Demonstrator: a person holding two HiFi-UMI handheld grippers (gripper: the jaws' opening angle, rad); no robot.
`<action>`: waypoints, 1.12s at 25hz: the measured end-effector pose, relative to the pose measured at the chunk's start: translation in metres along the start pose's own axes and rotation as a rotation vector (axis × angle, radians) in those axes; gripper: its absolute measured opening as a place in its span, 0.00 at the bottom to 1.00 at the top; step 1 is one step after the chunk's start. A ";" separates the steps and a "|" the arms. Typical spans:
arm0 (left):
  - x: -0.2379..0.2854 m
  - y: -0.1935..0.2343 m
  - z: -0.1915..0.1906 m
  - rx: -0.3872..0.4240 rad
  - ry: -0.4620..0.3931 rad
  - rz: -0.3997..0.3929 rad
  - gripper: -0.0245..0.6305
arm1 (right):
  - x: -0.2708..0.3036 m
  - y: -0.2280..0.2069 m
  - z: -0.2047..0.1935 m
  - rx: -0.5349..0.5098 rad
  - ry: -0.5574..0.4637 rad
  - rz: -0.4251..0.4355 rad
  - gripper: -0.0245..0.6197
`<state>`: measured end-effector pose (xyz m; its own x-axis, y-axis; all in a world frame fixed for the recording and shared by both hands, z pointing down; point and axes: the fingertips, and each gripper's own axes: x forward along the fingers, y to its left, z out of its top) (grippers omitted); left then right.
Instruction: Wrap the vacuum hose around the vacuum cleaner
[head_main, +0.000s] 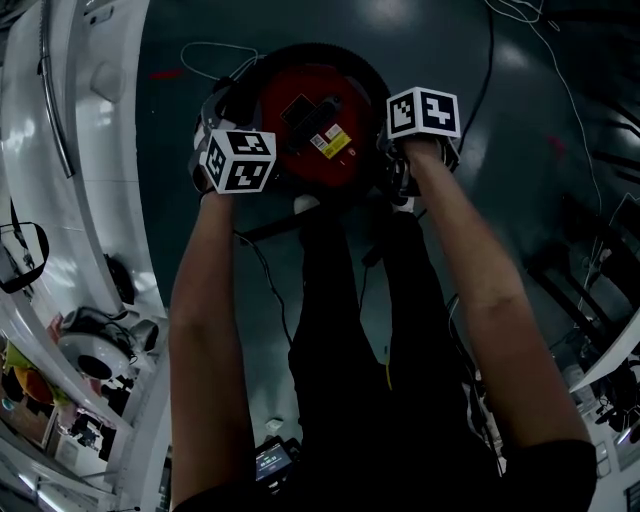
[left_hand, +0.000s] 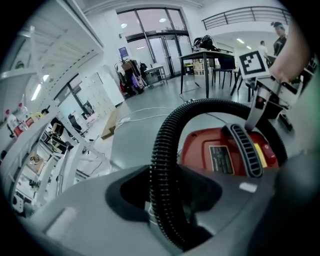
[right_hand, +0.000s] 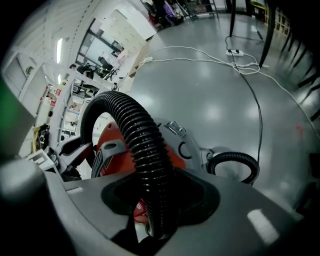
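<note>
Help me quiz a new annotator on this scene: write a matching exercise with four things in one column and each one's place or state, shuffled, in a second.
Things:
1. black ribbed vacuum hose
2. red-topped round vacuum cleaner
3. thin white cable
4. yellow label

Places or states:
a. trailing across the grey floor to a power strip
b. gripped in the left claw and the right claw, arching between them
c. stuck on the red lid
d. standing on the floor between the two grippers

Pairs: 1-b, 2-d, 3-a, 4-c.
</note>
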<state>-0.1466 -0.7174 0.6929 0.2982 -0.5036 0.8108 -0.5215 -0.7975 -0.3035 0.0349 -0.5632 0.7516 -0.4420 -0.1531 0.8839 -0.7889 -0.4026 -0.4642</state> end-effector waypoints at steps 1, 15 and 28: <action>0.000 0.000 0.000 0.013 0.006 -0.002 0.30 | 0.000 -0.001 0.000 -0.021 -0.008 -0.014 0.31; 0.034 0.013 -0.006 0.076 0.157 -0.063 0.29 | -0.008 0.012 0.012 -0.356 -0.101 -0.207 0.41; 0.042 0.010 -0.006 0.129 0.147 -0.077 0.29 | -0.031 0.051 0.072 -0.542 -0.317 -0.137 0.47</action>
<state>-0.1442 -0.7445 0.7268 0.2088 -0.3931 0.8955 -0.3918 -0.8726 -0.2917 0.0391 -0.6444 0.7050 -0.2393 -0.4256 0.8727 -0.9699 0.0625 -0.2354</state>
